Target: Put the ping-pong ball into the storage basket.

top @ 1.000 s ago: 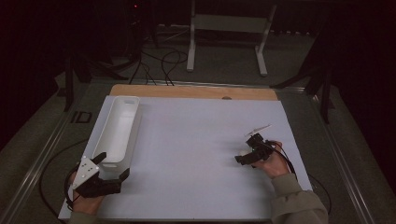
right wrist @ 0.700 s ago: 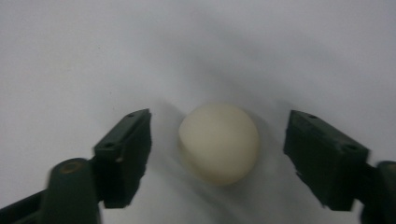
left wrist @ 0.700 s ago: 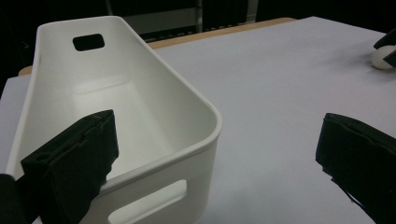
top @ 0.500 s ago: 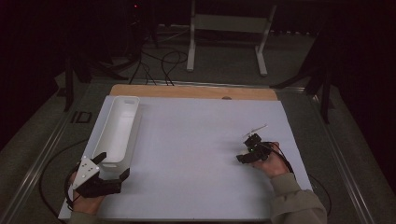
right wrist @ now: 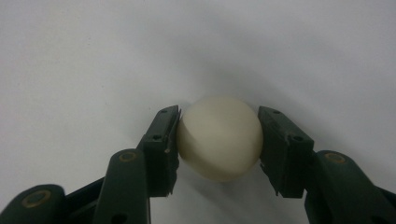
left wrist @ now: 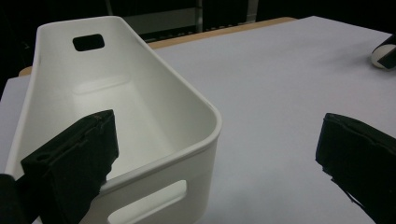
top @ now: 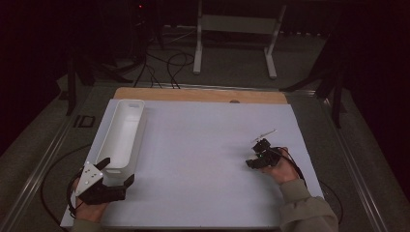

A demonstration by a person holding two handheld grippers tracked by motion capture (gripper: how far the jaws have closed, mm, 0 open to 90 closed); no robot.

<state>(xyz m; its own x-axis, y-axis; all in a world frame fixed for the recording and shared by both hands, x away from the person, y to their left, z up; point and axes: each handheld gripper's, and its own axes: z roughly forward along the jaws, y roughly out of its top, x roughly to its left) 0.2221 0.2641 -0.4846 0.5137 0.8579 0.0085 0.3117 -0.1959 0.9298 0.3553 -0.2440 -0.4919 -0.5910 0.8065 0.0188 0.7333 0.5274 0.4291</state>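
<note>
A long white bin [top: 140, 126] lies along the left side of the white table sheet, its handle-slot end nearest me. My left gripper [top: 117, 170] is open at that near end. In the left gripper view, one jaw stands inside the bin's [left wrist: 187, 98] rim, the other outside over the sheet, and my left gripper [left wrist: 215, 140] touches nothing. At the right of the sheet, my right gripper [top: 255, 157] points left and down. In the right gripper view, my right gripper [right wrist: 218, 133] is shut on a cream-white ball [right wrist: 219, 149] just above the sheet.
The white sheet [top: 203, 145] covers most of the table, with a wooden strip [top: 198, 95] bare at the far edge. Beyond the table, a white metal stand [top: 237, 29] and cables [top: 169, 63] are on the dark floor.
</note>
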